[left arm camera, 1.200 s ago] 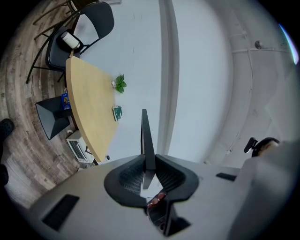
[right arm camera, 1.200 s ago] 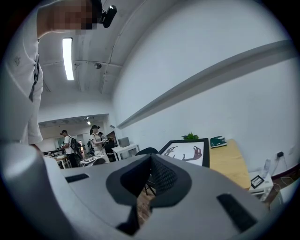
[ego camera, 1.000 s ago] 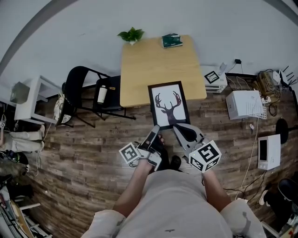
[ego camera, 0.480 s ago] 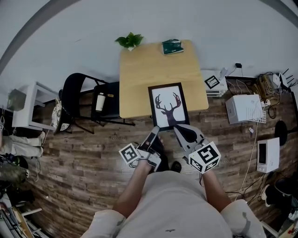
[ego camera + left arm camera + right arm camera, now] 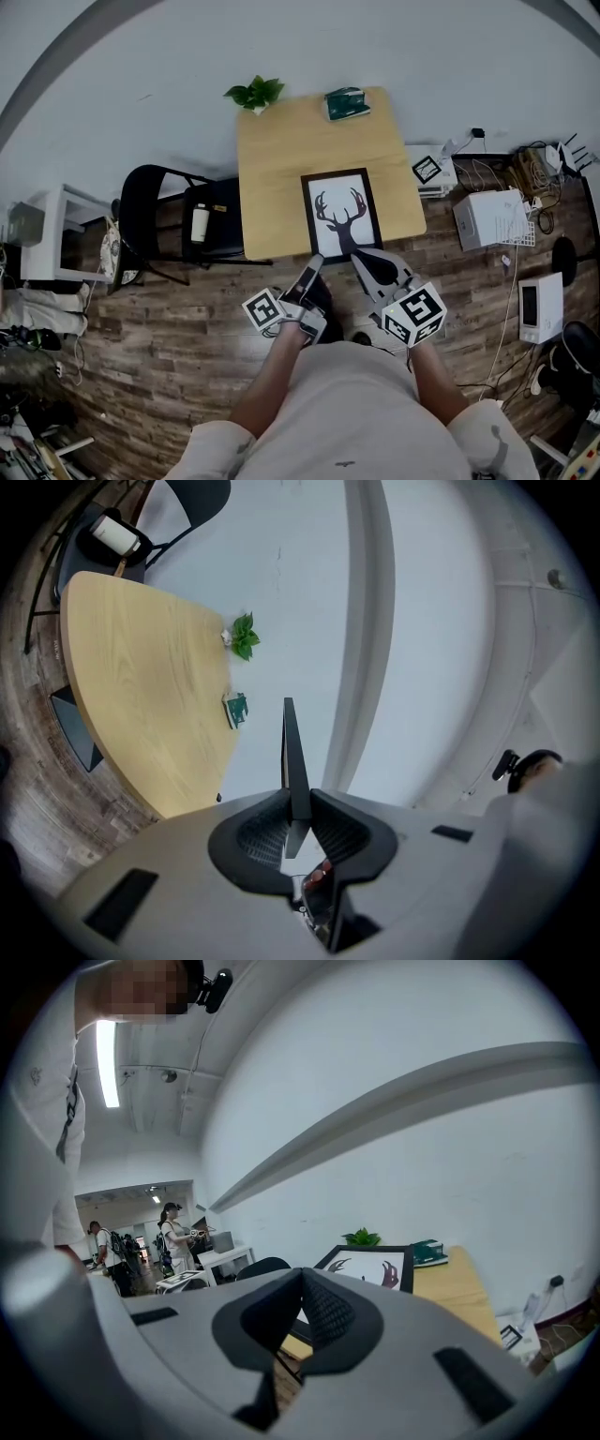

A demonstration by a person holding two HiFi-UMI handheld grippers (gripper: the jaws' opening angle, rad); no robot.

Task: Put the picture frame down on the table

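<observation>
**Frame held flat over the table, both claws on one edge**

The picture frame (image 5: 341,212) lies face up over the near part of the table (image 5: 281,159), and its near edge juts past the table's edge toward the person. The left gripper (image 5: 314,263) is closed on that near edge, pinching the thin black border. The right gripper (image 5: 358,256) clamps the same edge just beside it. Two grips side by side likely keep the flat frame from twisting. Whether its far end touches the wood cannot be told. The plant (image 5: 253,92) and book (image 5: 345,103) sit well apart at the far side.
</observation>
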